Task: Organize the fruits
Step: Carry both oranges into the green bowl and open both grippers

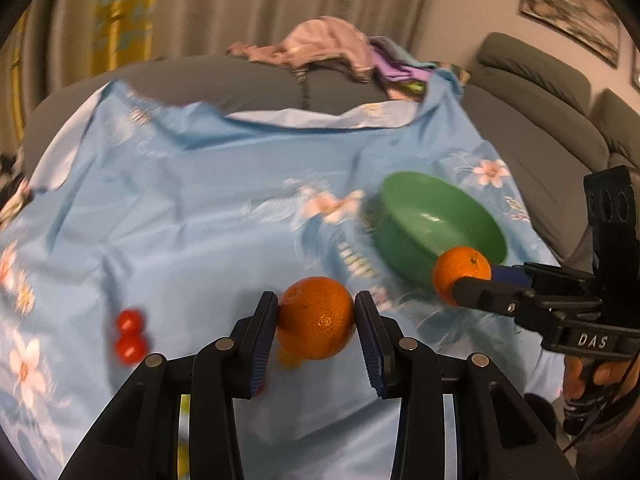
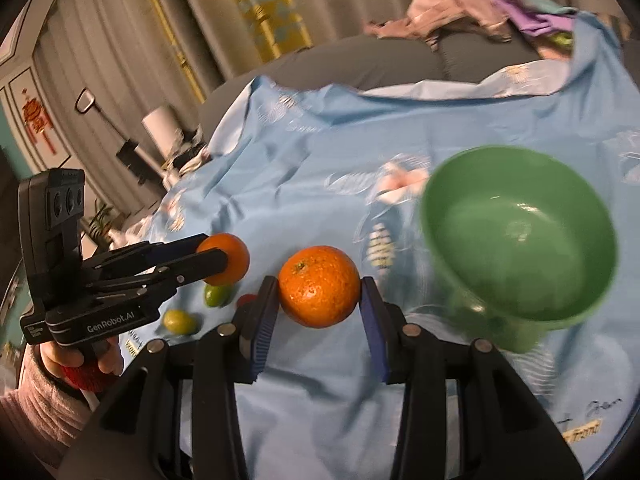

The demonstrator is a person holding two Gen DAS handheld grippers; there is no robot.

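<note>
1. Left wrist view: the left gripper (image 1: 316,316) is clamped on an orange (image 1: 316,318), lifted clear of the blue cloth (image 1: 192,208). The green bowl (image 1: 442,222) sits up and to the right of it, empty. The right gripper (image 1: 466,286) pinches a second orange (image 1: 460,276) right at the bowl's near rim. Two red tomatoes (image 1: 130,334) lie on the cloth, well left of the bowl.

2. Right wrist view: the right gripper (image 2: 320,300) grips its orange (image 2: 319,286) just left of the bowl (image 2: 520,236); the left gripper (image 2: 220,260) holds its orange (image 2: 224,258) farther left.

3. Step in hand, as I judge it — both oranges are being carried to the bowl. Next each gripper needs to come over the bowl's mouth and let go low, one at a time.

4. Only the right view shows two green fruits (image 2: 218,295) on the cloth far left of the bowl — only the left view shows both tomatoes clearly.
</note>
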